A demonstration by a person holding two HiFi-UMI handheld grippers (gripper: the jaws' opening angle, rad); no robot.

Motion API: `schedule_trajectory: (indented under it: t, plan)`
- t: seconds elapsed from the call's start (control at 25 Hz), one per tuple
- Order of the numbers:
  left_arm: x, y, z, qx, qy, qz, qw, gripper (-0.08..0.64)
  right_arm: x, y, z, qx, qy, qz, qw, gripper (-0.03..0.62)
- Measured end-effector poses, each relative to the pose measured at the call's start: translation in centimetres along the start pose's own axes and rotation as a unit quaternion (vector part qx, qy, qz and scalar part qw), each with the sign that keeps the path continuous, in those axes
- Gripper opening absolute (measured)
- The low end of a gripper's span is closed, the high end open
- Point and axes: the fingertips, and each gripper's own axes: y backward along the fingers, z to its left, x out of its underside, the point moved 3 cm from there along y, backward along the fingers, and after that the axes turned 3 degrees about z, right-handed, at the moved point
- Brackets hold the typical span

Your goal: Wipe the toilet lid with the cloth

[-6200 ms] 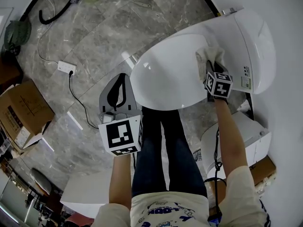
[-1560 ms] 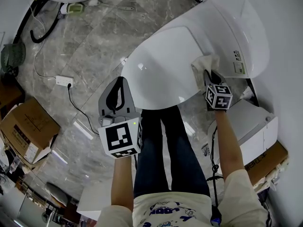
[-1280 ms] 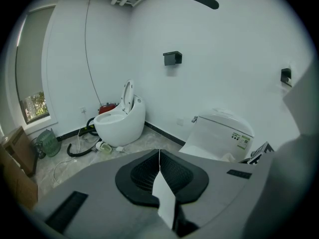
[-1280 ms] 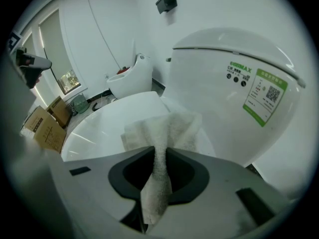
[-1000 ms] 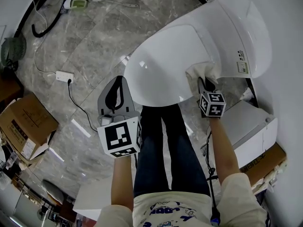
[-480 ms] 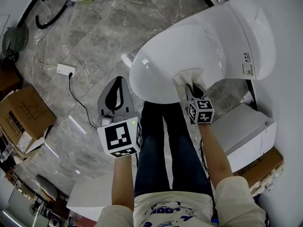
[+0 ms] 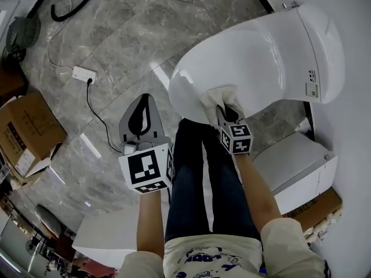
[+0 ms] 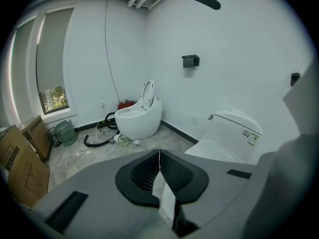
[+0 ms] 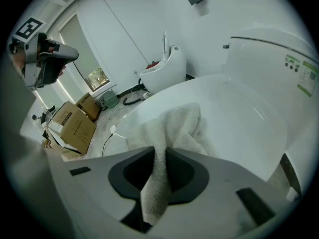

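Pins the white cloth against the near front edge of the closed toilet lid, with the right gripper clamped tight on a fold of it and the rest bunched on the lid ahead of the jaws. Holds the left gripper above the grey marble floor, left of the lid and apart from it, jaws pressed together on nothing. Farther left on that floor, a white power strip and a cardboard box.

Grey left gripper; dark jeans; printed T-shirt
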Motion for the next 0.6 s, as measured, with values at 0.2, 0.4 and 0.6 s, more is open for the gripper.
schedule_trajectory:
  t: [0.2, 0.4, 0.6]
  plan:
    - [1.1, 0.8, 1.9, -0.015, 0.010, 0.003, 0.9998, 0.009, 0.4, -1.7, 4.1, -0.034, 0.026, 0.015, 0.999, 0.061]
    - [1.8, 1.3, 3.1, -0.025, 0.016, 0.003, 0.9995, 0.009, 0.6, -3.2, 7.1, -0.057, 0.046, 0.025, 0.997, 0.057]
    - [2.4, 1.8, 4.3, -0.035, 0.024, 0.003, 0.9991, 0.009, 0.6, -3.7, 8.2, -0.059, 0.054, 0.028, 0.996, 0.055]
